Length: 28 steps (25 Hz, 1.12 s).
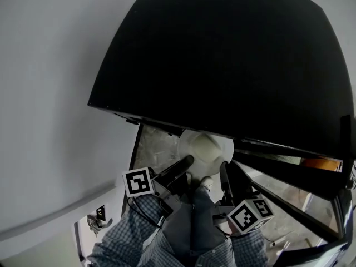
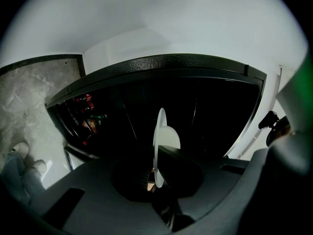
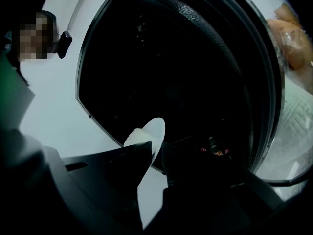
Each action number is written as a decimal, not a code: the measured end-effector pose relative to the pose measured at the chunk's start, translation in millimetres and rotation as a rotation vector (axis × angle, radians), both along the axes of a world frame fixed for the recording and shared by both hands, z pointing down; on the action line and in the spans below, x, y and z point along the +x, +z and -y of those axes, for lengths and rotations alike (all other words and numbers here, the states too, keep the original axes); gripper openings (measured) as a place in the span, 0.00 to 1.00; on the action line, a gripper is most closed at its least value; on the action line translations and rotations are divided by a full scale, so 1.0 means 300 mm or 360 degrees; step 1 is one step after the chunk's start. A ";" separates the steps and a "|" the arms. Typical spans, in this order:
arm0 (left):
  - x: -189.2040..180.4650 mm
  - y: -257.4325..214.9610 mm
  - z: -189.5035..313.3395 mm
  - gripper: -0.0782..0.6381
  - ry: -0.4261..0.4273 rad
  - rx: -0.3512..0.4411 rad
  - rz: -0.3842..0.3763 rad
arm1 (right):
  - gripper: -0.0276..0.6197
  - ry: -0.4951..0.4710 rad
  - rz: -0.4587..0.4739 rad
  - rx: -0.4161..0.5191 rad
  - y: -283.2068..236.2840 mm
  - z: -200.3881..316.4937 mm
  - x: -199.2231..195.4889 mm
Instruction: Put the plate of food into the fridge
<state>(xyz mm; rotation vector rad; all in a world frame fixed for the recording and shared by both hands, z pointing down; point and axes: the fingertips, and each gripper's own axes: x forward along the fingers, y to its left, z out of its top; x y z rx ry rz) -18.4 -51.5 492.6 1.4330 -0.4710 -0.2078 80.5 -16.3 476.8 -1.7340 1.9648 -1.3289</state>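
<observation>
A white plate [image 1: 196, 154] carrying a pale mound of food [image 1: 207, 144] is held between both grippers, just under the top front edge of the black fridge [image 1: 222, 65]. My left gripper [image 1: 187, 161] is shut on the plate's left rim, and my right gripper [image 1: 223, 168] is shut on its right rim. In the left gripper view the plate [image 2: 160, 141] shows edge-on between the jaws of the left gripper [image 2: 157, 174], with the dark fridge [image 2: 195, 106] behind. In the right gripper view the plate [image 3: 149, 133] is clamped in the right gripper [image 3: 155, 153].
The fridge door [image 1: 311, 204] stands open at the right, its shelves holding an orange item [image 1: 321, 163]. Bottles [image 2: 88, 116] sit on shelves inside. Wrapped food [image 3: 288, 38] lies on a door shelf. Below are the marbled floor [image 1: 153, 149] and the person's shoe [image 1: 207, 181]. A white wall [image 1: 50, 121] stands left.
</observation>
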 end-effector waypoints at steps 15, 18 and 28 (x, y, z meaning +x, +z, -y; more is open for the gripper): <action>0.052 0.058 0.094 0.14 -0.0038 0.0045 0.0012 | 0.14 0.0025 -0.0208 0.0063 0.056 0.085 0.045; 0.066 0.072 0.113 0.14 -0.0058 0.0053 0.0017 | 0.14 0.0046 -0.0226 0.0058 0.066 0.107 0.064; 0.136 0.106 0.197 0.14 -0.0089 0.0087 0.0036 | 0.14 0.0085 -0.0357 0.0021 0.099 0.198 0.137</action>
